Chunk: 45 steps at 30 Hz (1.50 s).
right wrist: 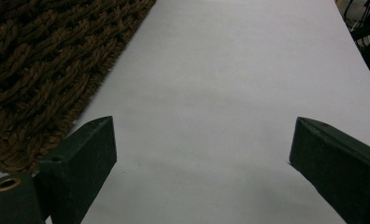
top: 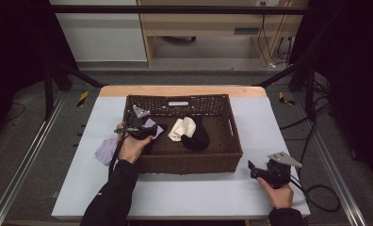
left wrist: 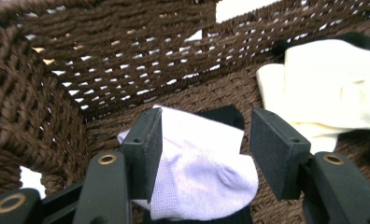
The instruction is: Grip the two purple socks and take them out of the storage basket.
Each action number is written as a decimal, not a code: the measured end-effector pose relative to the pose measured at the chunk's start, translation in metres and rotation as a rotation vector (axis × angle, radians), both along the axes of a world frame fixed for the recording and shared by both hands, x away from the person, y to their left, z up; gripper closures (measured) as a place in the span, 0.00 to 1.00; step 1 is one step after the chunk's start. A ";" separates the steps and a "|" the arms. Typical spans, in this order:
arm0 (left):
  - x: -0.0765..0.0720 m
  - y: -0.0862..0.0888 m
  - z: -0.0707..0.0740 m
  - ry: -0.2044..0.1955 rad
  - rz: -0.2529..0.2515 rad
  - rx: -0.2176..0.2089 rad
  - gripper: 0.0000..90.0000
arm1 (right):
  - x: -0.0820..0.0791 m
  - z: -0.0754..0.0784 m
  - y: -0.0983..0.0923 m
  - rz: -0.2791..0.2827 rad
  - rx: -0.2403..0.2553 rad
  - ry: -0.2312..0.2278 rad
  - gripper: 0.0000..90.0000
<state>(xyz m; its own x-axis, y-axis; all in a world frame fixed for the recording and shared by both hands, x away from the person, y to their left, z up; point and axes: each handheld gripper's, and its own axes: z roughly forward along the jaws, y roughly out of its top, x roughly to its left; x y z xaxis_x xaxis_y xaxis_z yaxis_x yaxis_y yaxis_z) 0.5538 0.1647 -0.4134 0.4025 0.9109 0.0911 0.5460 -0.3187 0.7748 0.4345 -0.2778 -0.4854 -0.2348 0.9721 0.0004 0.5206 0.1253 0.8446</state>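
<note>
Inside the basket (left wrist: 43,116), the lavender sock (left wrist: 197,172) lies between the left gripper's (left wrist: 204,149) parted jaws.

both forearms are in long black sleeves. left gripper (top: 149,133): black body, grey three-cornered plate on top, black cable trailing. right gripper (top: 251,168): same build, black cable looped behind it. jaws are flat dark blocks with matte pads (brass-coloured rivets on the arms, small screw holes near pad edges).

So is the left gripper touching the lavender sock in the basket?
Touching. In the left gripper view, the lavender sock lies between the open jaws of the left gripper, against the left pad, with a gap to the right pad.
</note>
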 end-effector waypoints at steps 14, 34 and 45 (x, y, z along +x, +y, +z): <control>0.009 -0.004 -0.016 0.113 -0.033 0.069 0.31 | 0.000 0.000 0.000 0.000 0.001 0.000 0.09; 0.012 0.004 -0.020 0.258 -0.012 0.062 0.90 | -0.001 0.000 0.000 -0.002 0.003 -0.004 0.09; 0.000 0.006 -0.005 0.070 -0.012 0.004 0.93 | -0.001 0.000 0.000 -0.002 0.001 -0.004 0.09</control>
